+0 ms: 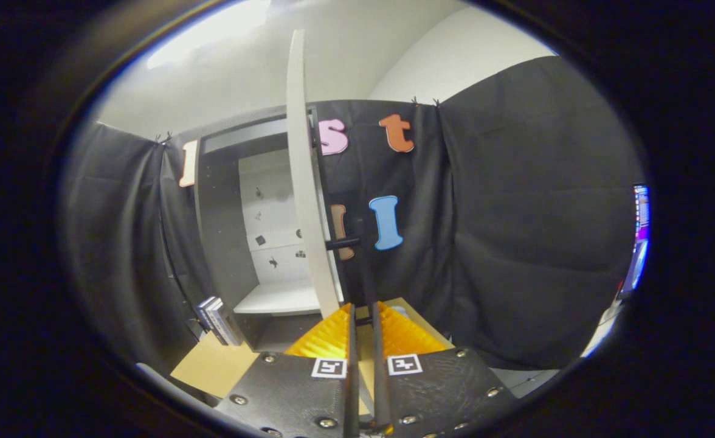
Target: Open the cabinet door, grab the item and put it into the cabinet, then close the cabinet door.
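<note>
I am holding my tongs (363, 313) with the two fingers brought almost together; only a narrow slit is showing between them, and nothing is sitting in that slit, so they are closed on nothing. Each finger is carrying a square printed marker (329, 368) on its upper face.

Under the fingers and to their left, a tan table top (214, 368) is lying. On its far left part, some books (217, 320) are standing upright, leaning against the outer left wall of the cabinet (224, 243).

Just ahead of the fingertips, the cabinet door (303, 182) is standing open and presenting its thin edge to me, rising upward from just beyond the tips. A dark handle (342, 243) is projecting from the door's right face, beyond the fingers and well apart from them.

To the left of the door, the cabinet interior is showing: a dark side wall, a pale back panel (269, 219) with small dark marks, and a pale shelf (278, 299) near the bottom. I cannot tell which object is the item to be stored, and nothing is resting on the shelf.

Beyond the cabinet, black cloth (515, 213) is hanging as the booth wall, with a lit screen (639, 237) at its far right.
</note>
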### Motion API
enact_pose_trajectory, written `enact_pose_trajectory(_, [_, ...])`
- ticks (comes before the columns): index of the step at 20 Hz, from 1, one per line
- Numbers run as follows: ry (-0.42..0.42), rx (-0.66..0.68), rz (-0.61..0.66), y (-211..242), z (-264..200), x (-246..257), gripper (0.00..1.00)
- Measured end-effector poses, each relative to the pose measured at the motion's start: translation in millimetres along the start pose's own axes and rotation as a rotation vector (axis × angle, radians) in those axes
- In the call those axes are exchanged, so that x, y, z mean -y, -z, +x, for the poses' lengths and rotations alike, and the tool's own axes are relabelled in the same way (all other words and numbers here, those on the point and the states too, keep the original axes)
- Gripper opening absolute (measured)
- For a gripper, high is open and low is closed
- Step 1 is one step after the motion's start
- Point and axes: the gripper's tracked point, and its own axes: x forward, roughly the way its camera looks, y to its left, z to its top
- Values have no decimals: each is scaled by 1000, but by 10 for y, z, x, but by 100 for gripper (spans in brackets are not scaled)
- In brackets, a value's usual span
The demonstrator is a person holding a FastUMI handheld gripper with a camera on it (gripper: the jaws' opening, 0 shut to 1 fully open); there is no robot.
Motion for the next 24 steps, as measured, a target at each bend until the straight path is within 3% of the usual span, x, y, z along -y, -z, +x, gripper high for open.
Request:
enact_pose_trajectory(3, [-6,47,12,-89,-189,-268,10])
enact_pose_trajectory(7, [-153,71,46,-76,-314,-967,10])
enact_pose_trajectory(13, [-260,-25,-45,456,-28,-1785,18])
enact_pose_trajectory(16, [-304,-64,-75,756,187,-2145,57])
enact_pose_trajectory(17, [-310,-78,-82,859,282,-2248,59])
enact_pose_trajectory(21, [-358,-139,-137,1347,573,-2544,94])
enact_pose_trajectory(22, [-365,-146,-148,1435,609,-2574,99])
enact_pose_trajectory(24, [-391,-182,-147,1663,692,-2673,99])
